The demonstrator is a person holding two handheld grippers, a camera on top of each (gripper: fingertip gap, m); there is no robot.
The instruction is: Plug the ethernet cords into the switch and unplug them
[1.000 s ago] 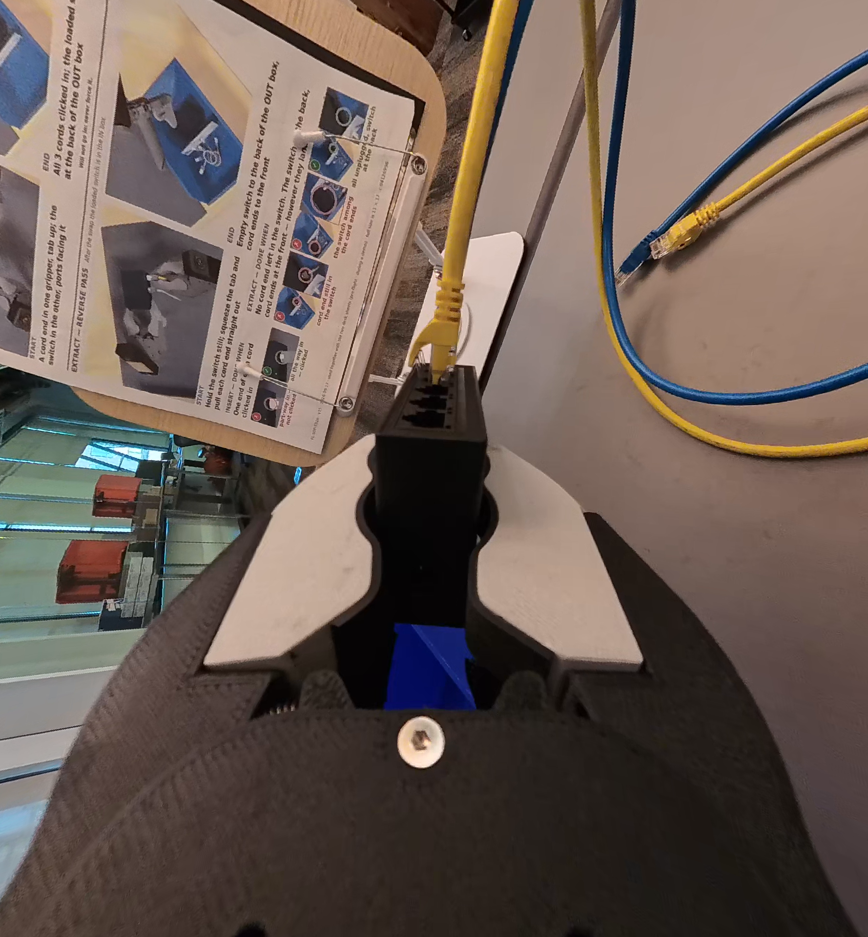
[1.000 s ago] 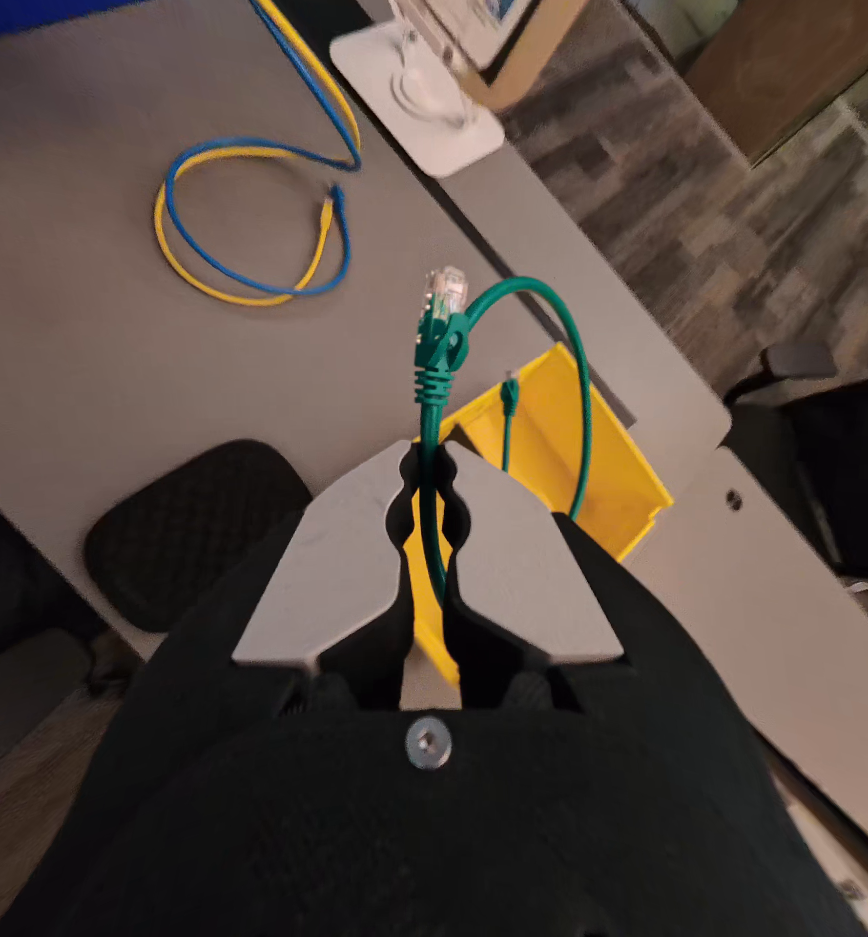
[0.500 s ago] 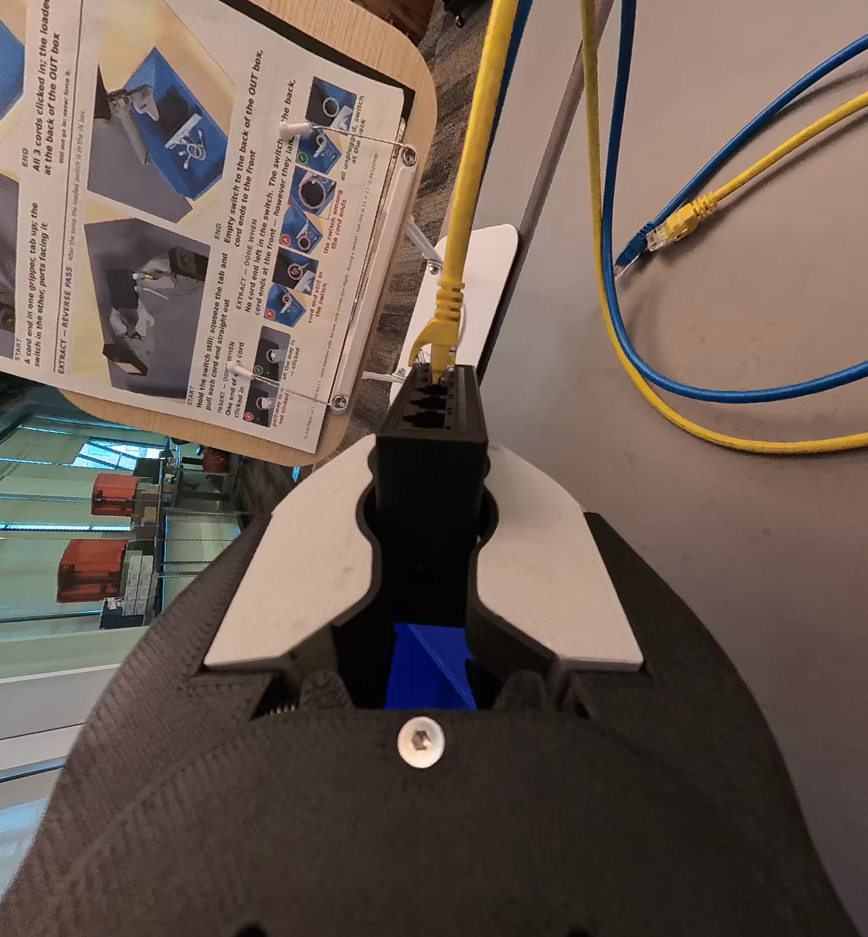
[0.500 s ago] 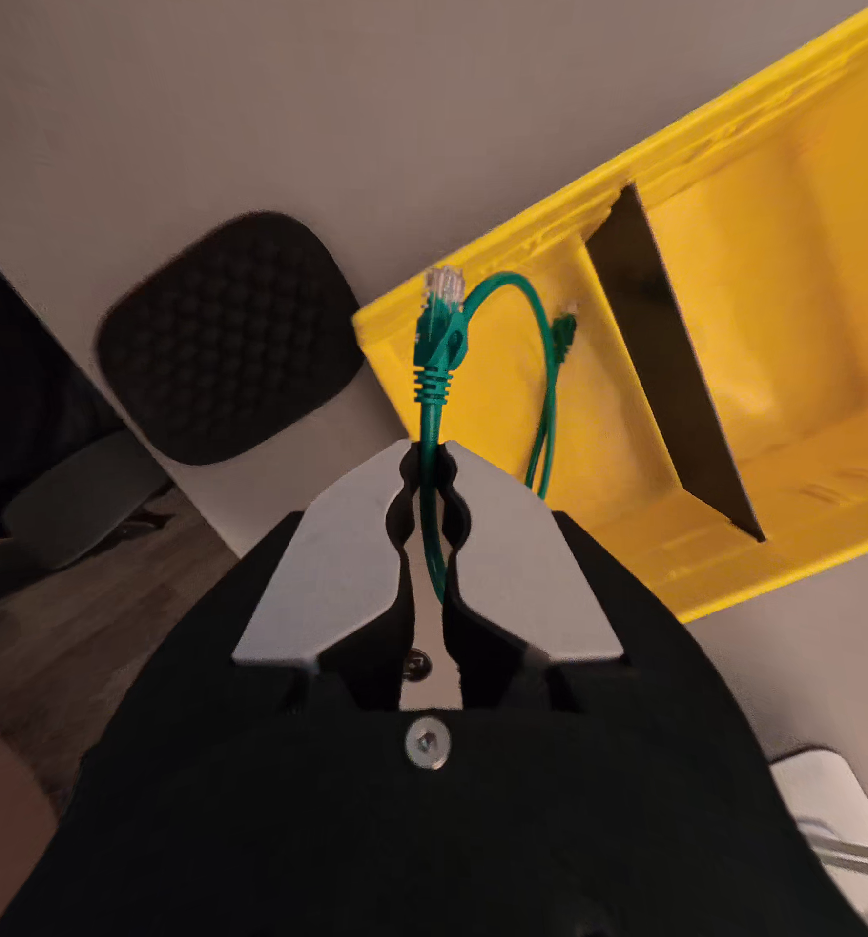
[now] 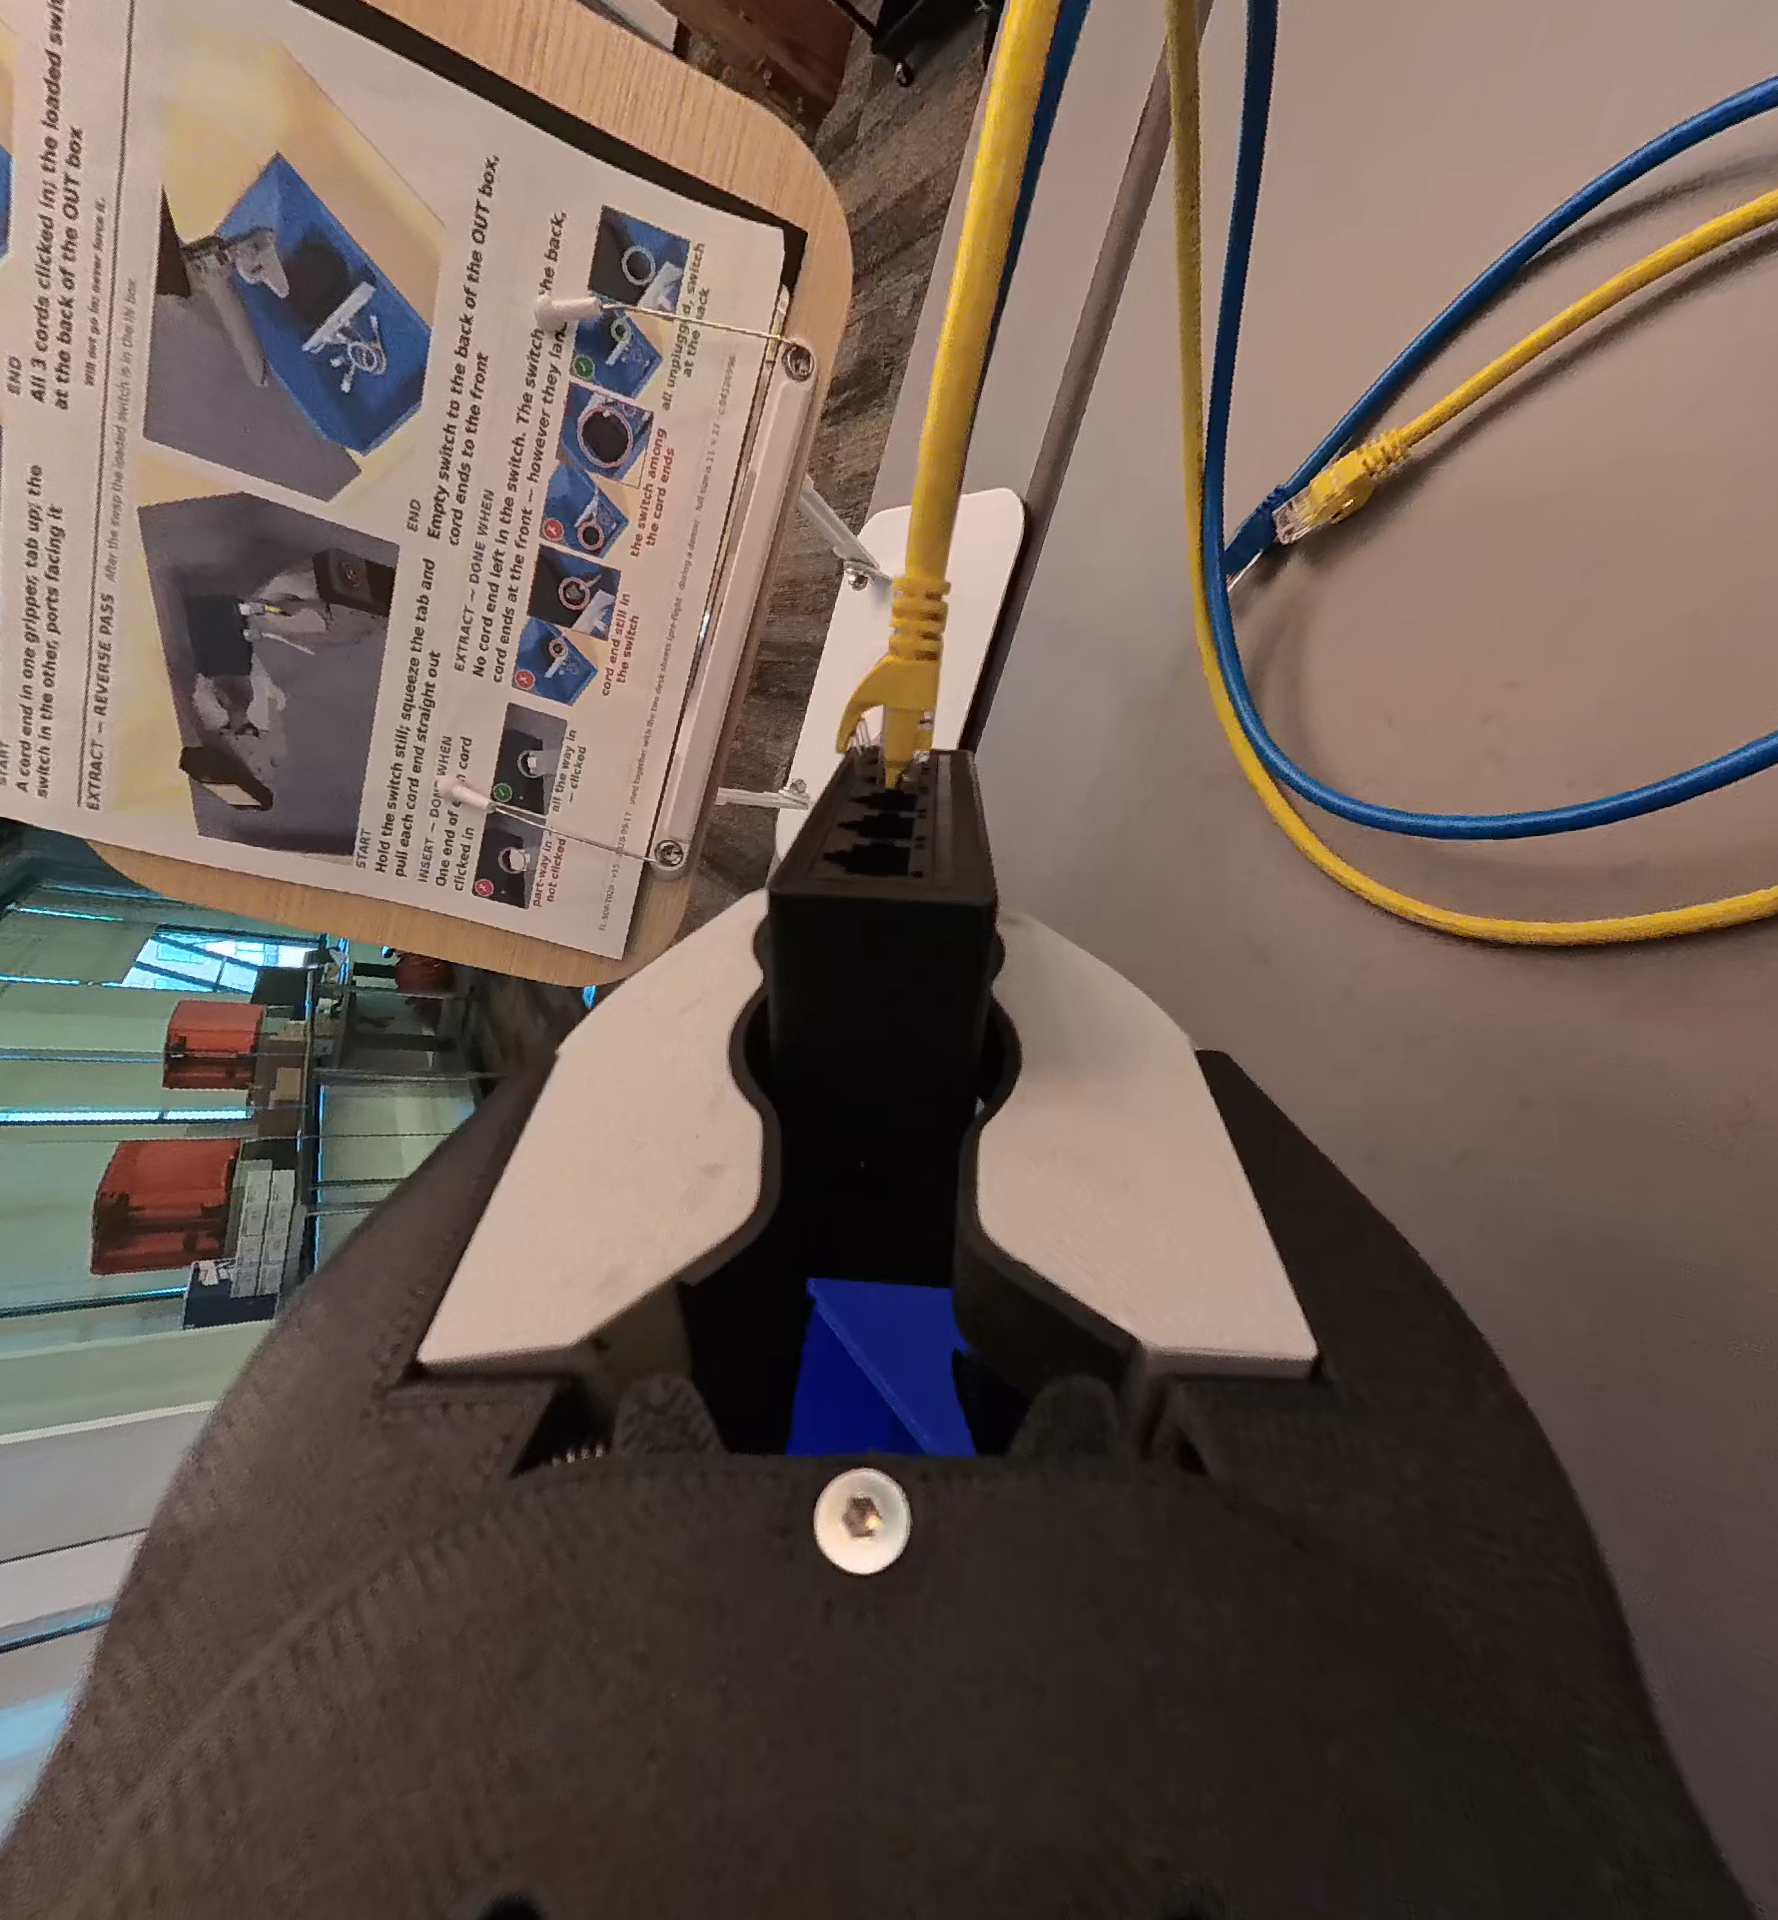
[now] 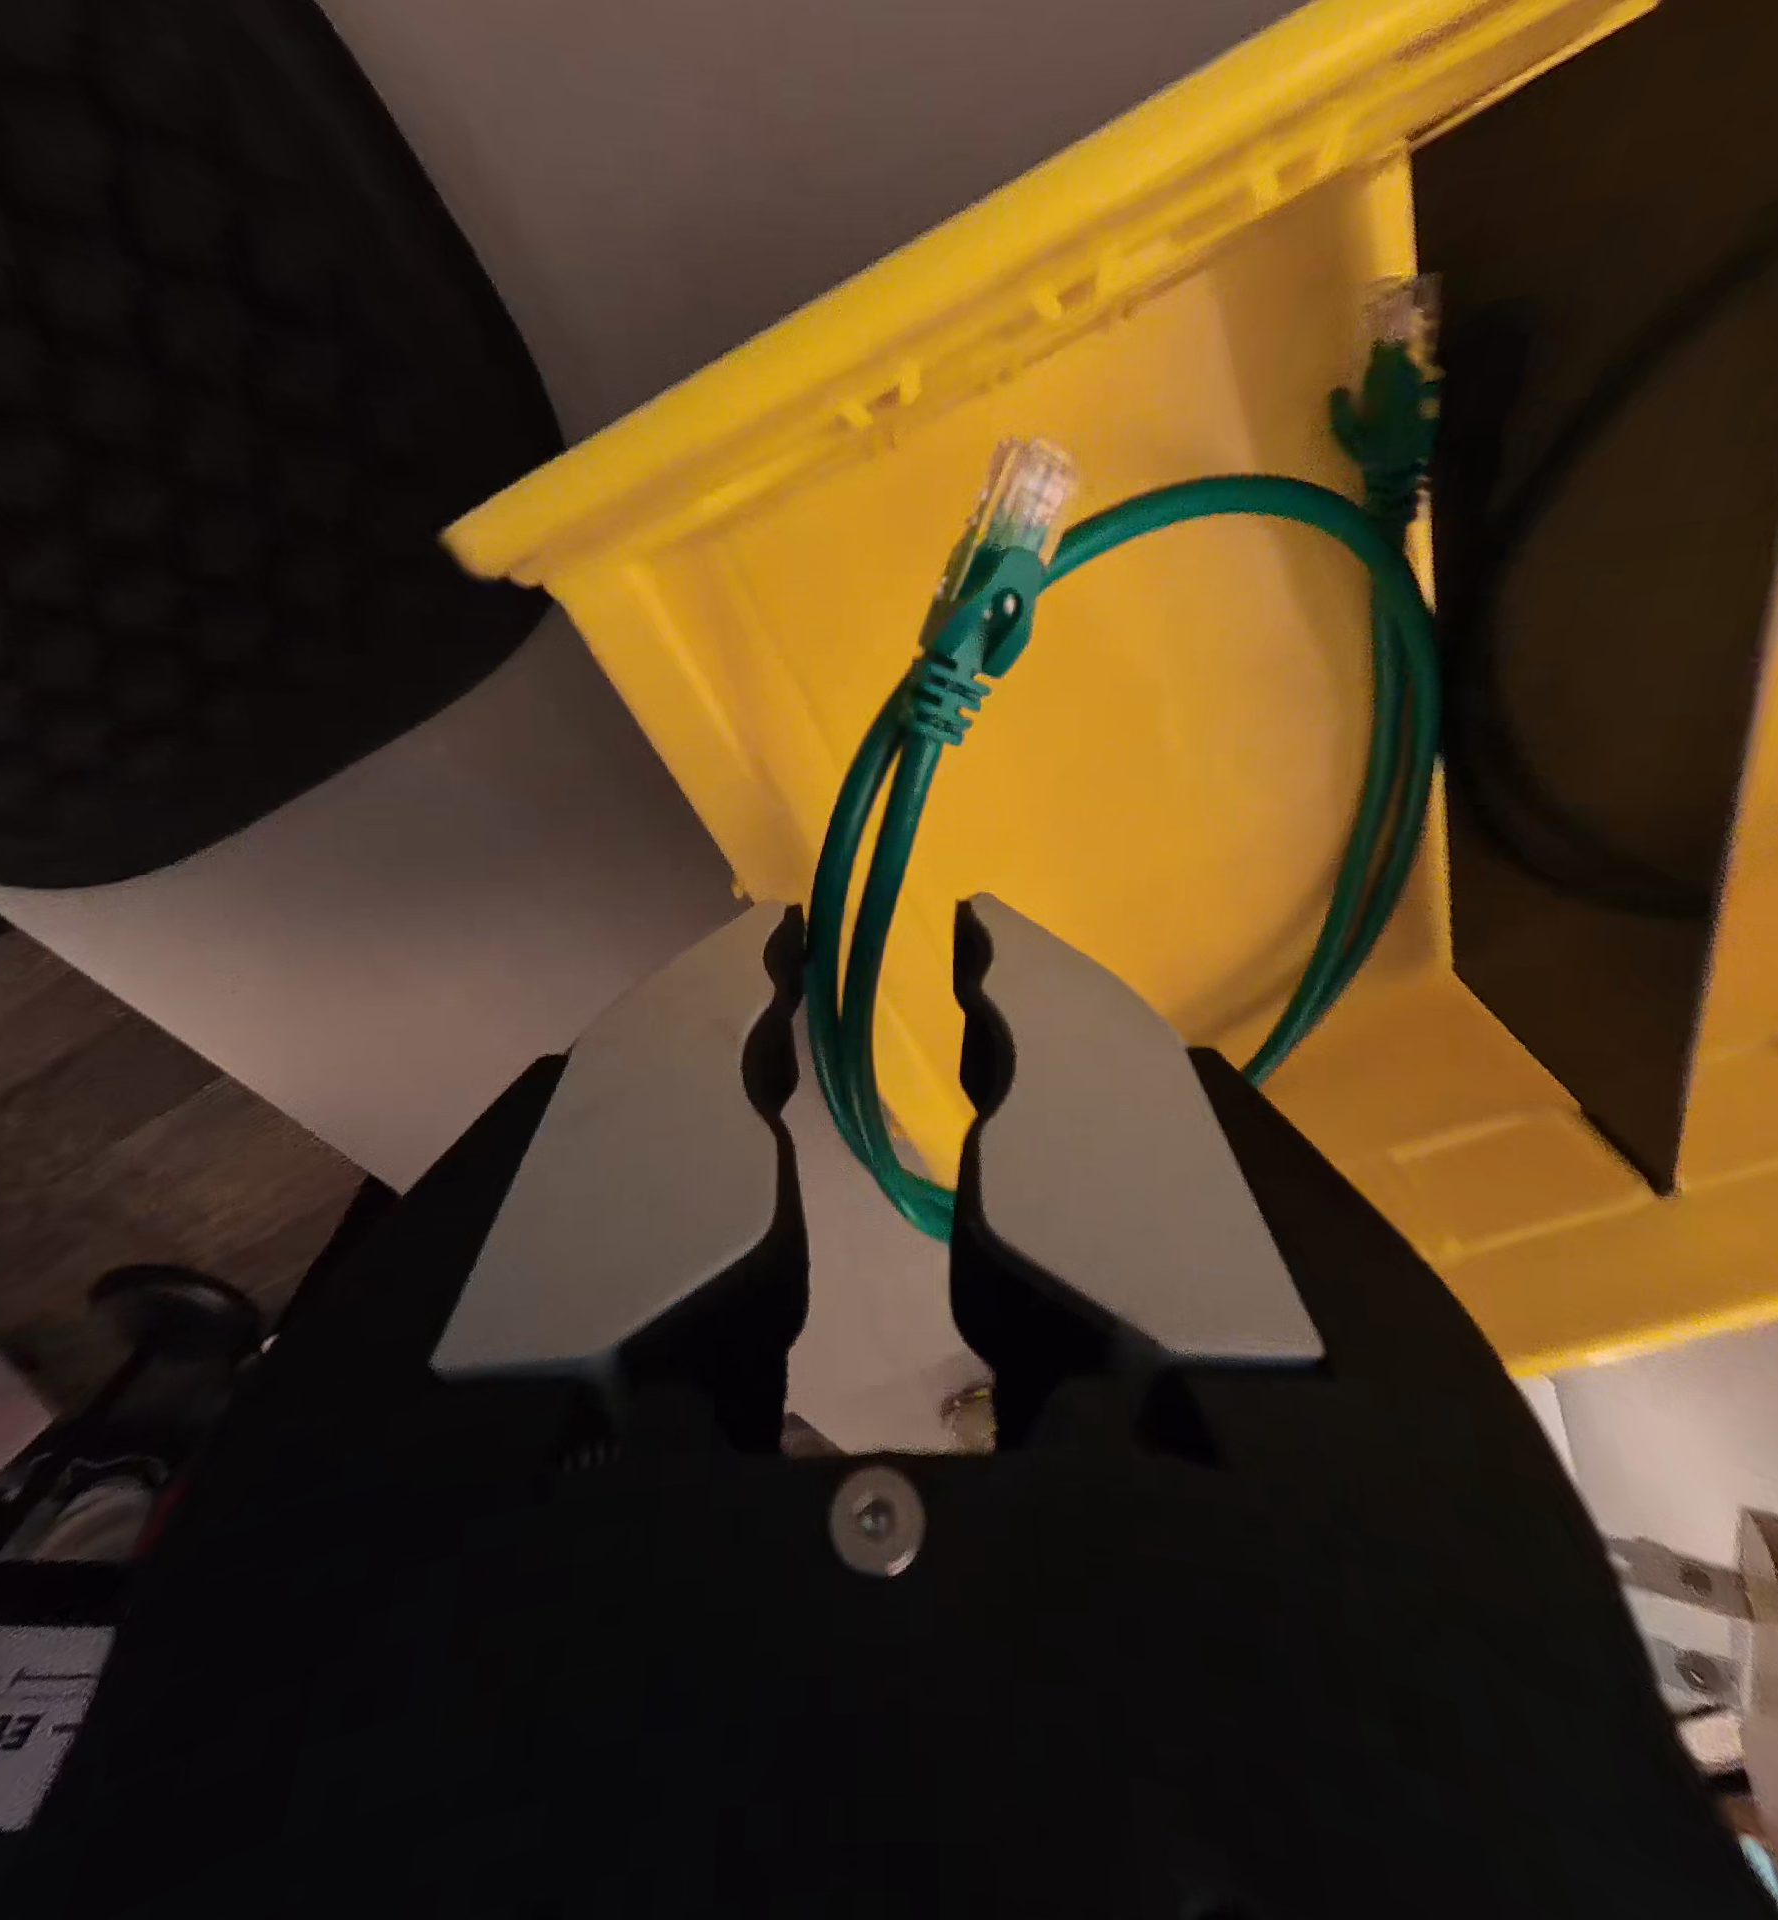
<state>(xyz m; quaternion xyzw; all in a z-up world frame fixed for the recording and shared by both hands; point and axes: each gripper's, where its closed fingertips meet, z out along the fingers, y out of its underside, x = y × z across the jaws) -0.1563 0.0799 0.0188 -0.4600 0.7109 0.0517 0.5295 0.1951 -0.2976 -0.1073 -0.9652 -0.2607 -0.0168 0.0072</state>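
Left tongs (image 5: 880, 997) are clamped tight on the black switch (image 5: 880, 935), which sticks up out of them in the middle of the frame with its row of ports facing away from the camera. A yellow cord (image 5: 952, 416) is plugged into the farthest port and runs straight up out of the top of the frame. There's a bit of blue plastic (image 5: 880, 1371) peeking through low down between the fingers, can't tell what it belongs to. Off to the right on the grey bench (image 5: 1487, 1195) a blue cord (image 5: 1384, 810) and a second yellow cord (image 5: 1384, 883) curve along side by side, and their loose plugs (image 5: 1311, 504) sit close together in the upper right. Upper left is a wooden board (image 5: 823, 249) with a printed instruction sheet (image 5: 293, 468) on it. Over on the other side, the right tongs (image 6: 880, 914) are parted, with a gap between the tips and no grip on anything. The green cord (image 6: 1384, 790) is looped in a coil that passes through that gap, hugging the left finger, though whether it actually touches I can't tell. One clear plug (image 6: 1025, 499) points up at centre frame, the other (image 6: 1399, 332) is in the upper right. The coil sits over the front compartment of a yellow bin (image 6: 864, 416), next to its dark divider (image 6: 1612, 582). A black textured pad (image 6: 168, 436) is on the bench in the upper left.
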